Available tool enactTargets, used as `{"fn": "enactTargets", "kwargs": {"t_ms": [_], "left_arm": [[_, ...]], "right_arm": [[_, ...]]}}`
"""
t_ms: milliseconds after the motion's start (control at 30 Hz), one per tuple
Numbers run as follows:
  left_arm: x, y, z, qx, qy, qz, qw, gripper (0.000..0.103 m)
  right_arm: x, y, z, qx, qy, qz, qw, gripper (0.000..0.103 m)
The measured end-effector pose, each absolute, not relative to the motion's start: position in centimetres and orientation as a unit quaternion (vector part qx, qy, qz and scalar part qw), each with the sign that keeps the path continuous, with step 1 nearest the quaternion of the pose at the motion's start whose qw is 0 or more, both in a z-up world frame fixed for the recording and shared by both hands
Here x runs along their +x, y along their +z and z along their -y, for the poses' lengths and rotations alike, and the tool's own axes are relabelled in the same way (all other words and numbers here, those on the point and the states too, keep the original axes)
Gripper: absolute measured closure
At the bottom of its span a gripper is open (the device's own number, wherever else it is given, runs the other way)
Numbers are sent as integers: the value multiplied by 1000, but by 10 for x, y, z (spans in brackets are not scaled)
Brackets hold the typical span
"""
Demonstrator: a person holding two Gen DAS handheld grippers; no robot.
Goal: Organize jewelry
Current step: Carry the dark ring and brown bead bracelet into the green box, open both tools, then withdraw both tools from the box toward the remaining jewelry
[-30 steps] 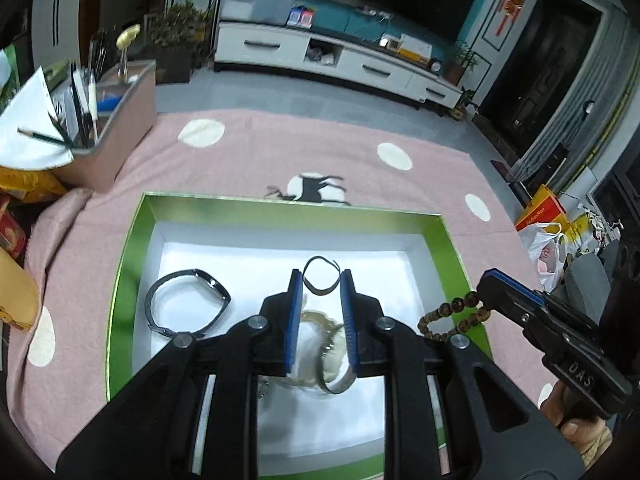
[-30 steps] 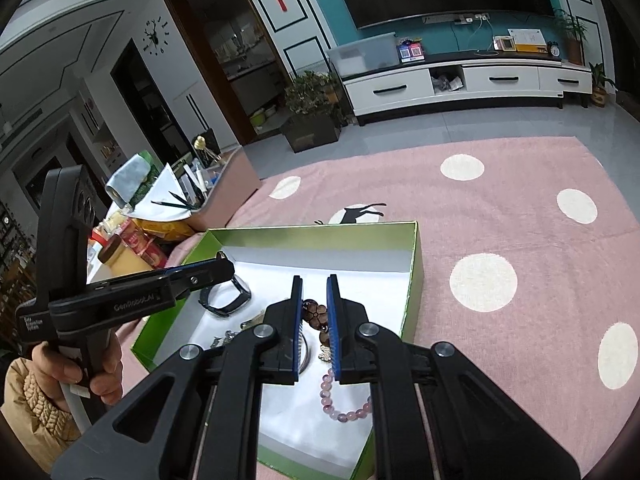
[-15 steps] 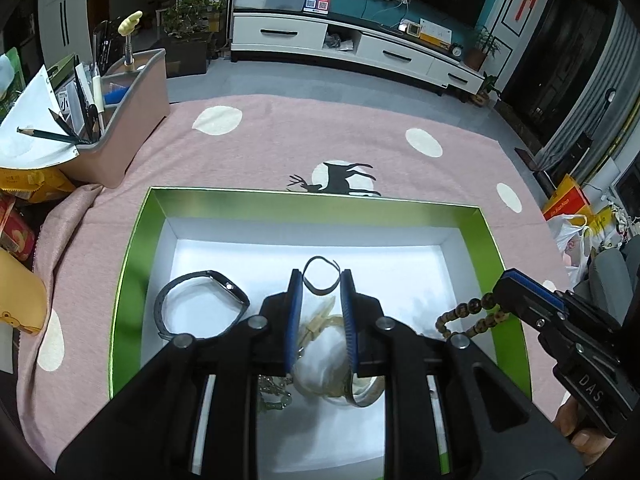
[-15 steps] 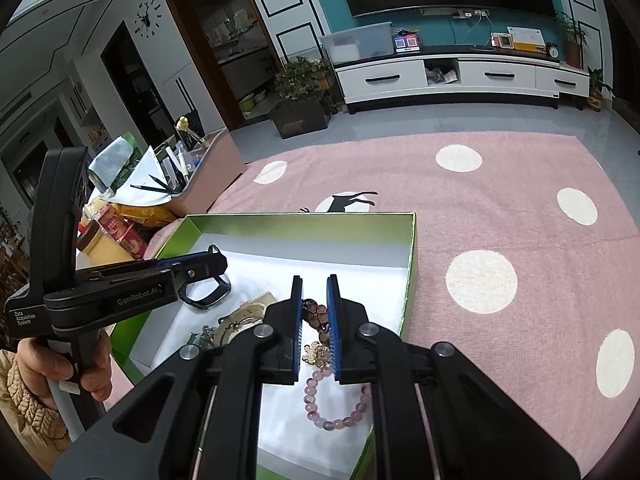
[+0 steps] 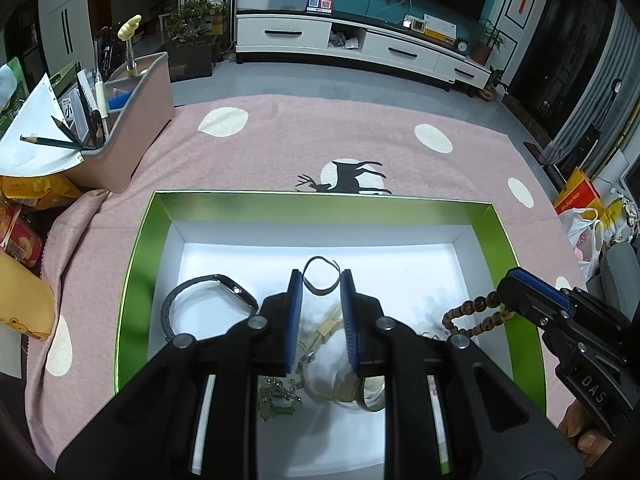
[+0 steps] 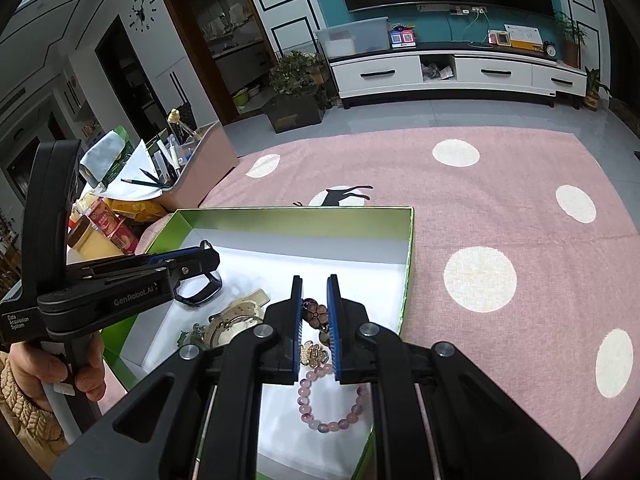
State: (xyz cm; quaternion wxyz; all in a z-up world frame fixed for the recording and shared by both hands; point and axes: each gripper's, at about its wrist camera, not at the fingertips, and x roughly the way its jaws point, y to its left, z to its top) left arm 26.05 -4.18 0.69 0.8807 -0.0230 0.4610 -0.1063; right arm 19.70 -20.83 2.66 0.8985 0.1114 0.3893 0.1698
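A green box (image 5: 320,196) with a white floor lies on the pink dotted cloth. My left gripper (image 5: 320,278) hovers over its middle, shut on a small dark band (image 5: 319,293) at the fingertips. From the right wrist view the left gripper (image 6: 208,250) is seen side-on at the left. My right gripper (image 6: 314,280) is shut on a brown bead bracelet (image 6: 314,314) that dangles over the box's right side. The same bracelet (image 5: 472,316) hangs from the right gripper (image 5: 510,278) in the left wrist view. In the box lie a black wristband (image 5: 200,292), a cream watch (image 5: 328,328) and a pink bead bracelet (image 6: 332,416).
A pink organiser (image 5: 132,120) with pencils and paper stands at the cloth's far left corner. Snack packs (image 5: 24,216) crowd the left edge. A plastic bag (image 5: 580,236) lies off to the right. The dotted cloth (image 6: 500,208) stretches right of the box.
Both wrist views have tilted slightly, so more of the box's contents, such as the pink bracelet, show under the grippers. Both grips are unchanged.
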Motion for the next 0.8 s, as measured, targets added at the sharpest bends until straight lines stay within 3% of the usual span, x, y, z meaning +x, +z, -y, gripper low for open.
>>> {"fn": "enactTargets", "kwargs": {"t_ms": [233,300,367,500,600,800], "left_arm": [[261,6,43,-14,-97,-463,881,84],[260,6,42,-16,-98,-463,881,78],[260,7,41,-16,-96,-462,882,70],[256,9,40,-14,-95,-459,883,62],[252,13,40,-13,-95,-456,885,57],[237,24,42,0,-95,-444,891,37]], "right_arm": [[196,27,212,122,164,-388,899,90],[194,28,212,124,165,-387,899,87],[191,29,213,125,164,-384,900,74],[186,33,215,127,164,-379,902,73],[179,36,217,129,163,-374,904,61],[163,45,220,125,159,-364,909,55]]}}
